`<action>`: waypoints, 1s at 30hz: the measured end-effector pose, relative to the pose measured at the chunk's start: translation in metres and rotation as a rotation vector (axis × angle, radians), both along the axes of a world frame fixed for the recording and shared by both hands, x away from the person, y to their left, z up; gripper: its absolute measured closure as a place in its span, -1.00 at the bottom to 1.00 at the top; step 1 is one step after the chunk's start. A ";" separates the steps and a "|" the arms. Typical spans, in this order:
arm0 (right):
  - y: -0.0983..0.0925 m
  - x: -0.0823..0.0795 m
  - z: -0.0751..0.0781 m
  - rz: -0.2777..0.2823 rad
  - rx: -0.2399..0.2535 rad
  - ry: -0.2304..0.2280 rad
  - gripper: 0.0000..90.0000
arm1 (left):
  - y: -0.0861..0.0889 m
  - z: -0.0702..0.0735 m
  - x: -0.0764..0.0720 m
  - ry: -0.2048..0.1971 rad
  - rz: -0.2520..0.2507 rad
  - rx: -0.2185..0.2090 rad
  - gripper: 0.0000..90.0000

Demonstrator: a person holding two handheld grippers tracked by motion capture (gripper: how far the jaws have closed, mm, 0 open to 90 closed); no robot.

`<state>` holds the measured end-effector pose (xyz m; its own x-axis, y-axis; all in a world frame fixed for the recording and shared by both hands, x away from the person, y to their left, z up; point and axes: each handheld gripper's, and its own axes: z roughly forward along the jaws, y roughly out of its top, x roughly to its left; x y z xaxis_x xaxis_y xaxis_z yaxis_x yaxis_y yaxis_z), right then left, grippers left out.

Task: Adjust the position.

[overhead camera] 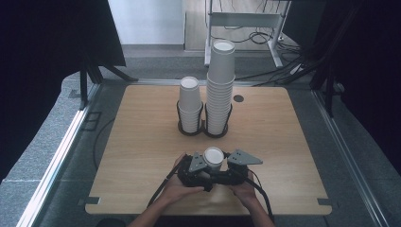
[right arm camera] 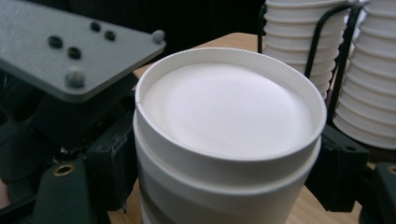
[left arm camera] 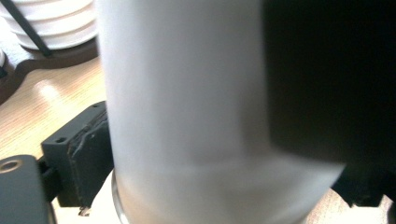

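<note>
Cups between both grippers, near front edge

Paper cups (overhead camera: pixel 213 158), upside down and nested (at least two, per the right gripper view), sat by the table's (overhead camera: pixel 142 156) front edge, well apart from the two racked stacks (overhead camera: pixel 190 105) at the back. Right gripper (overhead camera: pixel 226 163) clamped them. Left gripper (overhead camera: pixel 204 165): cups between jaws, pad contact unclear, can't call it. Judgement: separating or restacking not done.
</note>
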<state>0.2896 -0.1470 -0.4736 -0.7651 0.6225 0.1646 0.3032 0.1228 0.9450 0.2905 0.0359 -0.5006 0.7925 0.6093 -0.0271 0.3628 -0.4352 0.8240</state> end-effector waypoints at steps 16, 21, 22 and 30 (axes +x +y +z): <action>-0.012 0.004 -0.004 -0.017 0.217 0.100 -0.50 | 0.007 0.005 0.004 0.046 -0.016 -0.042 -0.93; -0.013 0.004 -0.004 -0.017 0.221 0.102 -0.50 | 0.005 0.004 0.003 0.036 -0.014 -0.035 -0.91; -0.013 0.004 -0.005 -0.016 0.225 0.106 -0.50 | 0.005 0.005 0.003 0.030 -0.013 -0.029 -0.90; -0.014 0.007 -0.006 -0.006 0.213 0.134 -0.51 | 0.005 0.002 0.003 0.017 -0.012 0.001 -0.88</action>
<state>0.2964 -0.1612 -0.4798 -0.7240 0.5674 0.3922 0.4276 -0.0770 0.9007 0.2931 0.0405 -0.4988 0.7993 0.5996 -0.0394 0.3710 -0.4409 0.8173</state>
